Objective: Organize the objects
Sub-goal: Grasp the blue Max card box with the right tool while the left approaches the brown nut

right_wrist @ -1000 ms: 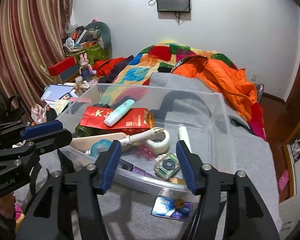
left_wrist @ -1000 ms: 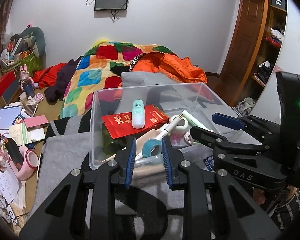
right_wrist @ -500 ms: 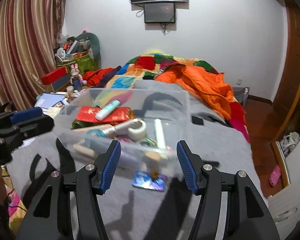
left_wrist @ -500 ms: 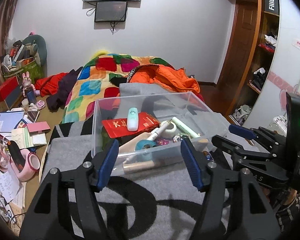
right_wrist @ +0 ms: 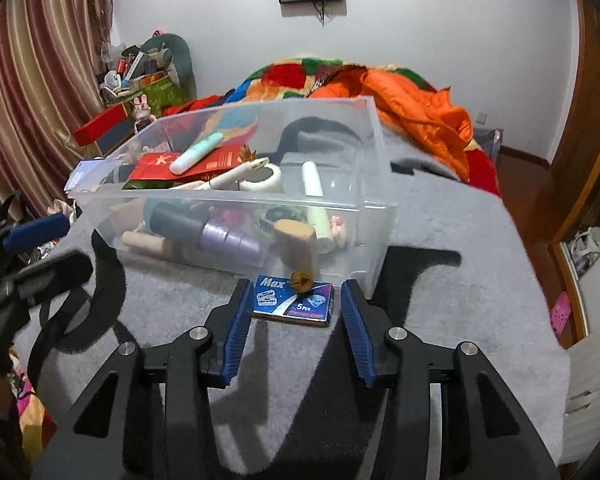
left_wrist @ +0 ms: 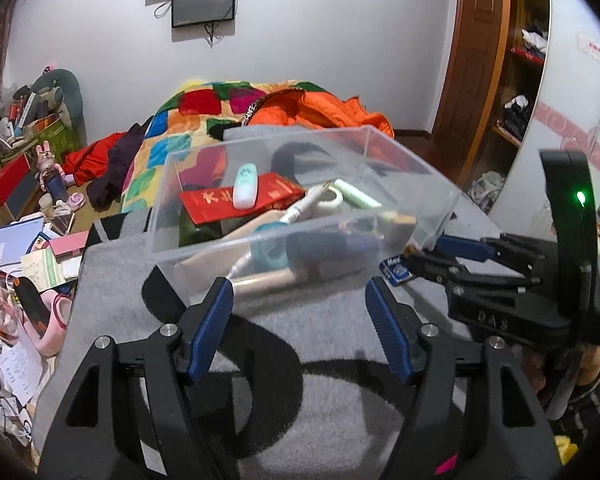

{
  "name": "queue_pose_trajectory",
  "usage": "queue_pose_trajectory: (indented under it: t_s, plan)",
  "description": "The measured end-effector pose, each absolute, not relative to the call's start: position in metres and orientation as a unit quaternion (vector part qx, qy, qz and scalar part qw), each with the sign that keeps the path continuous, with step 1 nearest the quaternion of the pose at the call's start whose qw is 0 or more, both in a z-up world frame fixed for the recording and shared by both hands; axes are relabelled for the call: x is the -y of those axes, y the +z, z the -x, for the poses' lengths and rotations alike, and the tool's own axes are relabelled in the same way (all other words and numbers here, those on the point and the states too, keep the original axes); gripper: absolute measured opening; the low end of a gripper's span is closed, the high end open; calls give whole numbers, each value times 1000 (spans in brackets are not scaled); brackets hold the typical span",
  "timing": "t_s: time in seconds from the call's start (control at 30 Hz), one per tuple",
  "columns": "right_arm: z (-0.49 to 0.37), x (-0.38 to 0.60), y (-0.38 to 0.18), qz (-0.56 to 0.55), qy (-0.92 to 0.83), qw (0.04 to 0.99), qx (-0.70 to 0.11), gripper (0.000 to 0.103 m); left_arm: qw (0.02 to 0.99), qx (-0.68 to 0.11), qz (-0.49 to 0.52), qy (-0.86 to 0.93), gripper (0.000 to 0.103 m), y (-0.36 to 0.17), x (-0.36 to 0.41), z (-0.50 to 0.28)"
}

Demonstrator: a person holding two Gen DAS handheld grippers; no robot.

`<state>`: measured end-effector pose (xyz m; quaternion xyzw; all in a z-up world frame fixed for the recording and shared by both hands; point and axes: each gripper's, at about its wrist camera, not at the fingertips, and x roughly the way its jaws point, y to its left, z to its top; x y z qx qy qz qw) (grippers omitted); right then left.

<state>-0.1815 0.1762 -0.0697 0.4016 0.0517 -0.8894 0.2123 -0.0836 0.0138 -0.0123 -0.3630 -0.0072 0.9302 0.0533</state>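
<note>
A clear plastic bin [left_wrist: 432,184] [right_wrist: 376,184] stands on a grey blanket [left_wrist: 324,344], filled with a red packet [left_wrist: 216,200], a mint tube [left_wrist: 245,190], a tape roll [right_wrist: 266,178] and several other small items. A blue "Max" blade box [right_wrist: 294,300] with a small walnut [right_wrist: 300,279] on it lies on the blanket just in front of the bin. My right gripper [right_wrist: 294,320] is open, its fingers on either side of the blue box, which also shows in the left wrist view [left_wrist: 396,268]. My left gripper [left_wrist: 300,320] is open and empty, a little short of the bin's near wall.
A bed with a colourful quilt [left_wrist: 188,120] and an orange jacket [right_wrist: 420,108] lies beyond the bin. Books and clutter cover the floor at left [left_wrist: 24,248]. A wooden door and shelves [left_wrist: 512,80] stand at right. The blanket's right edge [right_wrist: 540,280] drops off.
My left gripper has opened wide and backed away from the bin. My right gripper has pulled back and dropped toward the blue box, now framing it between its fingers.
</note>
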Motion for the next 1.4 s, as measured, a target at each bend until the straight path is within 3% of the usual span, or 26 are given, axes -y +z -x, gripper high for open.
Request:
queue_pose_trajectory:
  t_s: [0.23,0.4,0.57,0.67,0.73,0.97,1.17,1.4]
  plan:
    - [191,-181,-86,-440,-868,229,-16,41,56,8,376,925,68,-24,-15,86]
    - [190,-170,-87,-440,-868,230,-36,42,58,16,386,921,68,-30,-14,88]
    - [182,-154,-89,-434,-867,232,-78,54,59,15,388,920,68,-33,-14,87]
    - [182,-149,-89,-435,-865,234,-91,53,56,17,390,919,68,-35,-14,87]
    - [183,-149,-89,-435,-865,233,-89,46,55,21,391,918,68,-37,-12,87]
    - [171,-151,-84,-432,-854,285,-53,46,51,24,390,919,68,-36,-7,83]
    - [150,-142,-85,-433,-835,332,-72,47,44,35,393,918,69,-36,1,82]
    - [142,-159,-81,-434,-837,325,-68,47,51,44,399,914,69,-38,3,84]
